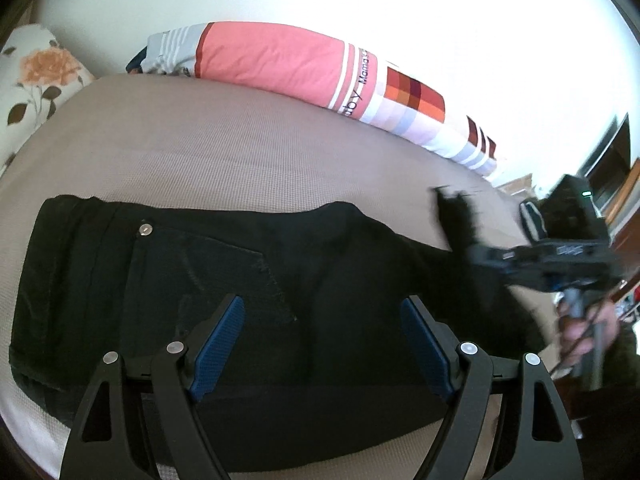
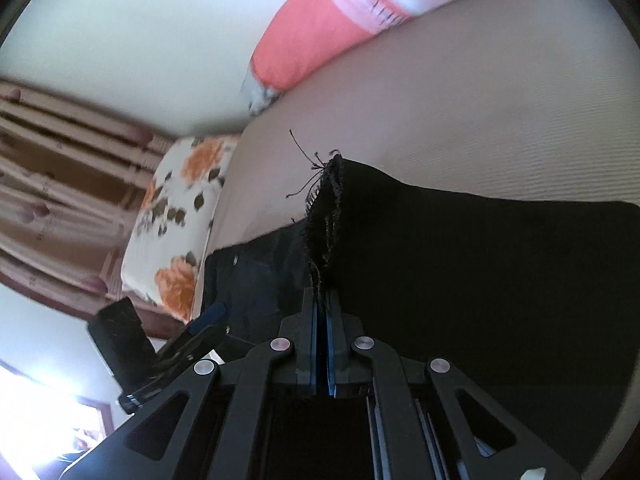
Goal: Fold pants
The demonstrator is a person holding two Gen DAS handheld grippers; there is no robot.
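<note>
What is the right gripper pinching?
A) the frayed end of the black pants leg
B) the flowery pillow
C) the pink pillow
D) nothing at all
A: in the right wrist view the right gripper has its blue pads shut together on the frayed hem of the black pants, lifted off the beige bed.

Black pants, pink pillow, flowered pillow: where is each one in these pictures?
black pants (image 1: 248, 288): left wrist view, on the seat near the back pocket.
pink pillow (image 1: 272, 56): left wrist view, on its plain pink middle.
flowered pillow (image 2: 176, 216): right wrist view, on its white middle.
</note>
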